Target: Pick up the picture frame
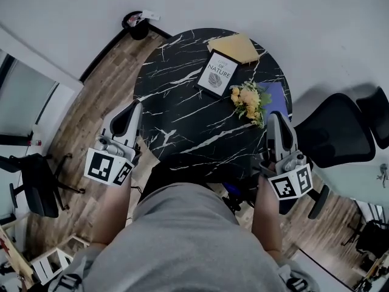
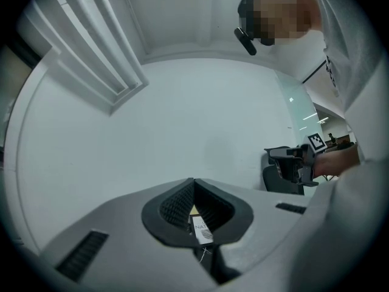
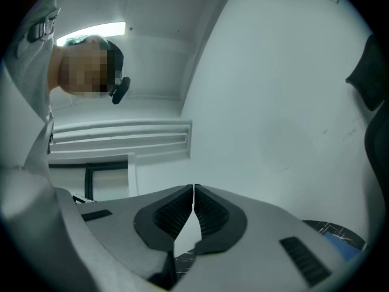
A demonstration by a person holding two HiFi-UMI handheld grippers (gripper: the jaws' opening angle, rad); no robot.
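The picture frame, black-edged with a white print of a leaf, lies on the far part of the round black marble table. My left gripper hovers at the table's left edge, jaws shut and empty. My right gripper hovers at the table's right edge, also shut and empty. Both are well short of the frame. In the left gripper view the fingertips meet, and the frame shows small through the gap below them. In the right gripper view the jaws are closed tip to tip.
A yellow book lies beyond the frame, and a bunch of yellow flowers and a blue pad lie to its right. A black office chair stands right of the table. A black bin sits by the wall.
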